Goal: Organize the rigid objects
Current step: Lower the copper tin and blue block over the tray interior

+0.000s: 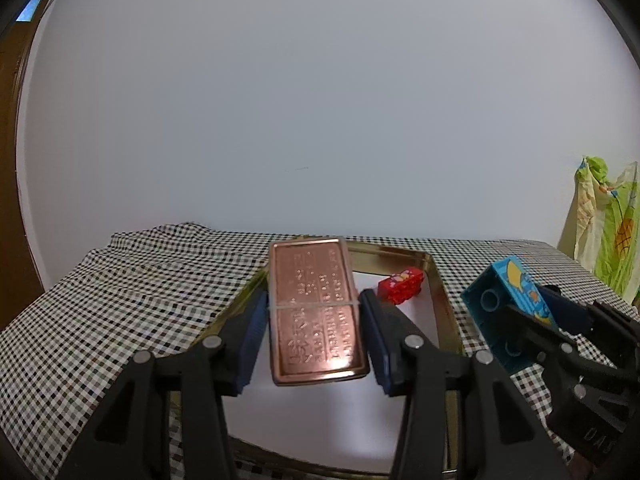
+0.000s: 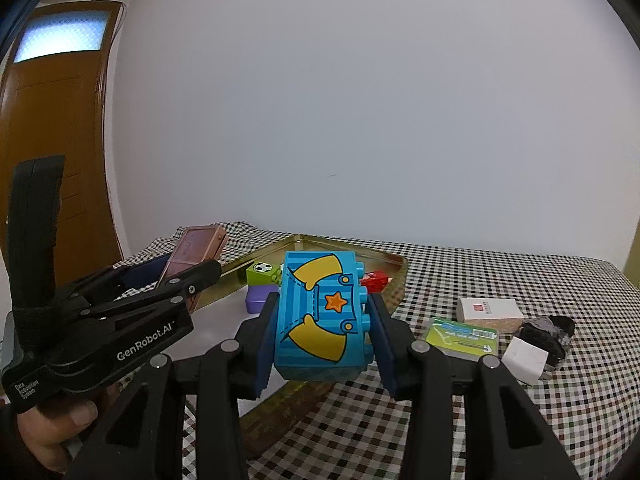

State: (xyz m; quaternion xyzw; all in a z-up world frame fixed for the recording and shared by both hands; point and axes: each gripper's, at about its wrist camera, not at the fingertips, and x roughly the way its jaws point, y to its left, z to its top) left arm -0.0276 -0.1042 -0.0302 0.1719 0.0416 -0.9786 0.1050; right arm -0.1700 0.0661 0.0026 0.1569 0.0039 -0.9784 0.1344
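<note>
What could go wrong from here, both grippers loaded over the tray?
1. The copper tin in the left gripper is tilted and could slip onto the red block in the tray.
2. The right gripper holds the blue brick close by; the grippers could collide.

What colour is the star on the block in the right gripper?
Orange, on the blue block; clearest in the right wrist view.

- Left wrist view: sits close behind its own fingers, faces the far wall, angled slightly down over the gold tray [image 1: 442,292].
- Right wrist view: same heading, just right of it, close above the checked tablecloth [image 2: 500,420].
- Shared: tray, copper tin [image 1: 316,312], blue brick [image 2: 320,316].
</note>
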